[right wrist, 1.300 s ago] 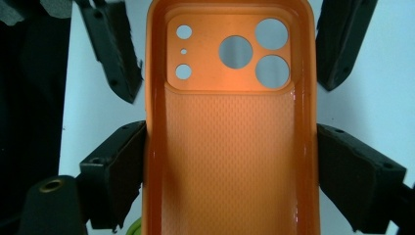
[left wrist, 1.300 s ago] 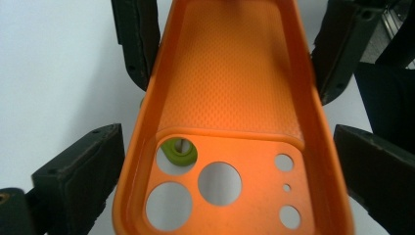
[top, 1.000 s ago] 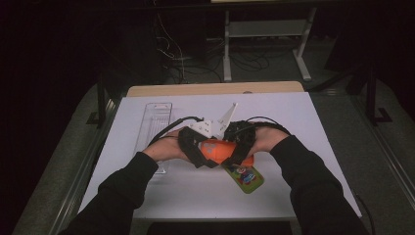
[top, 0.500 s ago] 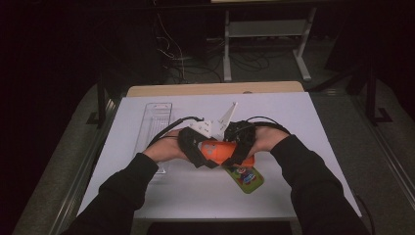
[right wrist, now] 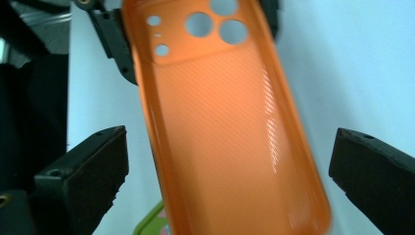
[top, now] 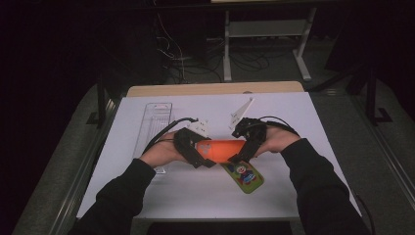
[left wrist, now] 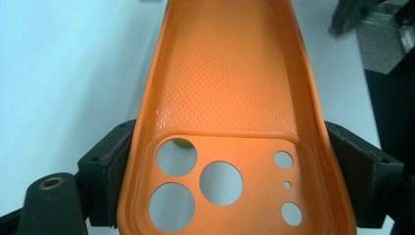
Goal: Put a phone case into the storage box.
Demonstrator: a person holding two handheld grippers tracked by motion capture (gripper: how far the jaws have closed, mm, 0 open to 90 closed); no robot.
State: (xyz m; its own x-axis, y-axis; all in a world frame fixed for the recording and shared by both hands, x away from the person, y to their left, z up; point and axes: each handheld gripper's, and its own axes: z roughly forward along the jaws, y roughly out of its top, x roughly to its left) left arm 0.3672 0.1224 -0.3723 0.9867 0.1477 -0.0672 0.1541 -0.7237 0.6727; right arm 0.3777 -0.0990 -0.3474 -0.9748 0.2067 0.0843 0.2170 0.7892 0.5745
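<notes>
While the left tongs (left wrist: 230, 196) are clamped on the camera-hole end of the orange phone case (top: 221, 150), the right tongs (right wrist: 230, 161) stand wide apart, and their jaws have just been opening; the case lies between them but the pads do not touch it. The case hangs just above the tabletop (top: 303, 122), between the two hands, with its hollow side up.

I think the risk is this: the case is soft and is held by one end only, so the free end can sag or twist, and it can slip out if the left hand tilts. It can also fall on the green phone with the clown picture (top: 243, 175), which lies just under it and partly beside it.

A white sheet covers the tabletop. A clear plastic tray (top: 155, 122) lies to the left. Behind it, the room is dark, with cables on the floor and a white metal frame (top: 266, 29).
</notes>
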